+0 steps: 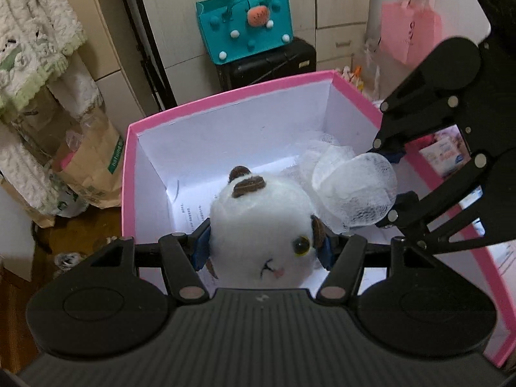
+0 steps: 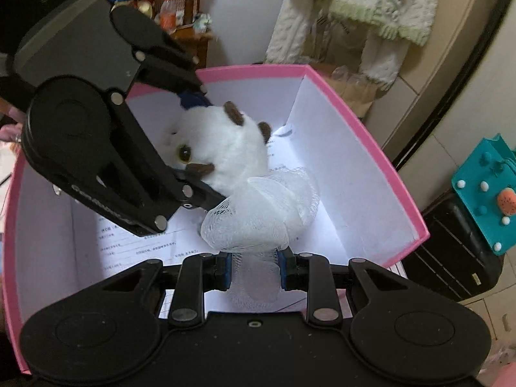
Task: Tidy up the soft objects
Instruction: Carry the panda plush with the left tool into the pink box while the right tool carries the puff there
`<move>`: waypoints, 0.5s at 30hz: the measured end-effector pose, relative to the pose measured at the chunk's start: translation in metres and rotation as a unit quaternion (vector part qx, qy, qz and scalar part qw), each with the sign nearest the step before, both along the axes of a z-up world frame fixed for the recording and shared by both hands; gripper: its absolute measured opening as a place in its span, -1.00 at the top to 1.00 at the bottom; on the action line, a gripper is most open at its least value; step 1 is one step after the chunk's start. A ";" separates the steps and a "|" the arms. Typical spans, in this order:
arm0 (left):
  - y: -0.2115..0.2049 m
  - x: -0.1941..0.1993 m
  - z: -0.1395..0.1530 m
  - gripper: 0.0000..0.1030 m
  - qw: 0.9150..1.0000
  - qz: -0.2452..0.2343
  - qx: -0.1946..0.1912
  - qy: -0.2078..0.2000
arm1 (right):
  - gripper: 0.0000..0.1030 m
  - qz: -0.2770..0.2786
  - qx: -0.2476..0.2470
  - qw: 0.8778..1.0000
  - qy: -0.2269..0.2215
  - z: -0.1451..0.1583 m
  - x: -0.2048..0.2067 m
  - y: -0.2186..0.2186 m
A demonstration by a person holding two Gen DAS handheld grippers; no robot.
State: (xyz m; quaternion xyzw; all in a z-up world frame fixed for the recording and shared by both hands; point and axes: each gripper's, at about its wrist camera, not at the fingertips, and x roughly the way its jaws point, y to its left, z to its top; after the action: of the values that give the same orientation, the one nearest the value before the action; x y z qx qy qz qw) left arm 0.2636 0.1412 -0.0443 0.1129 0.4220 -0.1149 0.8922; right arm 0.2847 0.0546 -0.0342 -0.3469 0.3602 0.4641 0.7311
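A pink box (image 1: 225, 98) with white inner walls stands open below both grippers; it also shows in the right wrist view (image 2: 371, 135). My left gripper (image 1: 262, 248) is shut on a white plush toy (image 1: 258, 222) with brown ears and holds it inside the box. The plush also shows in the right wrist view (image 2: 222, 148), with the left gripper (image 2: 193, 138) around it. My right gripper (image 2: 254, 264) is shut on a white mesh bath puff (image 2: 261, 213) and holds it inside the box, touching the plush. The puff (image 1: 354, 193) and right gripper (image 1: 390, 187) show in the left wrist view.
Printed paper sheets (image 2: 135, 242) line the box floor. A teal felt bag (image 1: 245, 29) sits on a black suitcase (image 1: 267, 61) behind the box. A brown paper bag (image 1: 93, 167) and hanging fluffy garments (image 1: 35, 38) are at left. A pink bag (image 1: 409, 32) hangs at right.
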 end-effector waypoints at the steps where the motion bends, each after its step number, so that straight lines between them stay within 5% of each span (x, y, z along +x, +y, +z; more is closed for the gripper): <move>1: -0.002 0.003 -0.001 -0.20 1.000 -0.001 0.010 0.000 | 0.40 0.002 -0.005 1.000 0.004 -0.003 0.002 0.003; 6: -0.012 0.008 -0.004 -0.20 0.997 0.003 0.076 -0.017 | 0.39 0.000 -0.017 1.000 0.018 -0.014 0.007 0.013; 15: -0.010 0.012 -0.002 -0.24 0.997 -0.002 0.070 -0.007 | 0.27 0.000 -0.017 0.999 0.032 -0.024 0.006 0.011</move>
State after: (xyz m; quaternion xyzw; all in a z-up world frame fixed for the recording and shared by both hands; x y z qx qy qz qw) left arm 0.2757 0.1309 -0.0465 0.1771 0.4227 -0.0859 0.8846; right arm 0.2905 0.0659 -0.0586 -0.3441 0.3908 0.4688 0.7135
